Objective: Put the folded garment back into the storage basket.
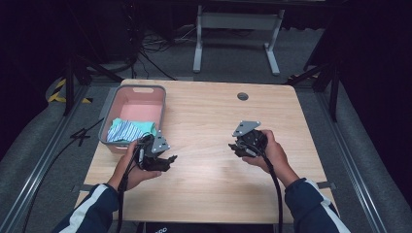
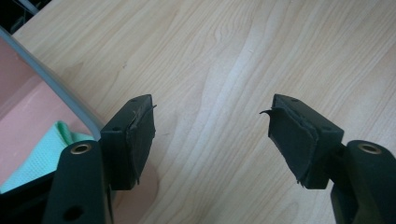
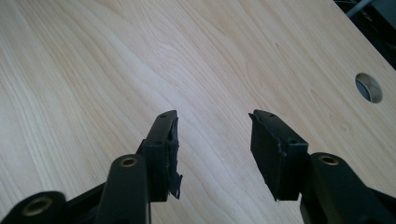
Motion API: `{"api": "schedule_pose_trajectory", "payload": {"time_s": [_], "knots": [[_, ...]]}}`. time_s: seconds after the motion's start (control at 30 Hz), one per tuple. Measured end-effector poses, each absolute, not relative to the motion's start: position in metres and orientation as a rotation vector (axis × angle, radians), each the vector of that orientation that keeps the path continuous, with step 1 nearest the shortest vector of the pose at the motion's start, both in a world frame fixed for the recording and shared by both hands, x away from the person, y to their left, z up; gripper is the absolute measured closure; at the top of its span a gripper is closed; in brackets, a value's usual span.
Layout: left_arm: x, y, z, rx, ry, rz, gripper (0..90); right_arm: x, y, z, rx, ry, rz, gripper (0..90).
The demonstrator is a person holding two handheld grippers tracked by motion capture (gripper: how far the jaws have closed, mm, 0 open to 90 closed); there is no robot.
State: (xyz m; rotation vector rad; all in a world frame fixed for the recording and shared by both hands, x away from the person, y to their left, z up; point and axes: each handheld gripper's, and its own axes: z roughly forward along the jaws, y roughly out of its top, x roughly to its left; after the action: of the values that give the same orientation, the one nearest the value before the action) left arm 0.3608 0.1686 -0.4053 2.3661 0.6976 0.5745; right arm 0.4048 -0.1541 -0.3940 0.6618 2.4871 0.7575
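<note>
Two tools are hovering over the wooden worktop (image 1: 209, 121), and neither is carrying anything. Toward the left of the high view, a pink basket (image 1: 141, 90) with a grey rim is sitting on the worktop, and folded cloths (image 1: 127, 130), one striped blue and white and one mint green, are lying inside it at its near end. Judging from that, the putting-away looks largely done (no cloth is lying loose on the bare wood), though whether more work is coming cannot be told.

In the lower left of the high view, the left tool (image 1: 165, 162) is resting in the person's hand just beside the basket's near corner. In the left gripper view, the left tool (image 2: 212, 140) is standing with its jaws wide apart over plain wood, gripping nothing, while the basket's rim (image 2: 51, 84) and a patch of green cloth (image 2: 44, 154) are showing at the left edge of the frame.

Right of centre in the high view, the right tool (image 1: 238, 148) is being held well apart from the basket. In the right gripper view, the right tool (image 3: 215, 149) is also standing open, somewhat less widely, with nothing between its pads and bare wood beneath; a round cable hole (image 3: 369, 87) is sitting at the right edge.
</note>
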Motion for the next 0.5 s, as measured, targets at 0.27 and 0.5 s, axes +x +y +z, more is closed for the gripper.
{"api": "schedule_pose_trajectory", "payload": {"time_s": [0.27,0.5], "knots": [[0.355,0.165,-0.416,2.411,0.666,0.576,32.5,0.394,-0.176,-0.405,0.704,2.485,0.739,50.2],[0.352,0.164,-0.428,2.437,0.659,0.551,32.0,0.383,-0.194,-0.417,0.727,2.489,0.732,47.0]]}}
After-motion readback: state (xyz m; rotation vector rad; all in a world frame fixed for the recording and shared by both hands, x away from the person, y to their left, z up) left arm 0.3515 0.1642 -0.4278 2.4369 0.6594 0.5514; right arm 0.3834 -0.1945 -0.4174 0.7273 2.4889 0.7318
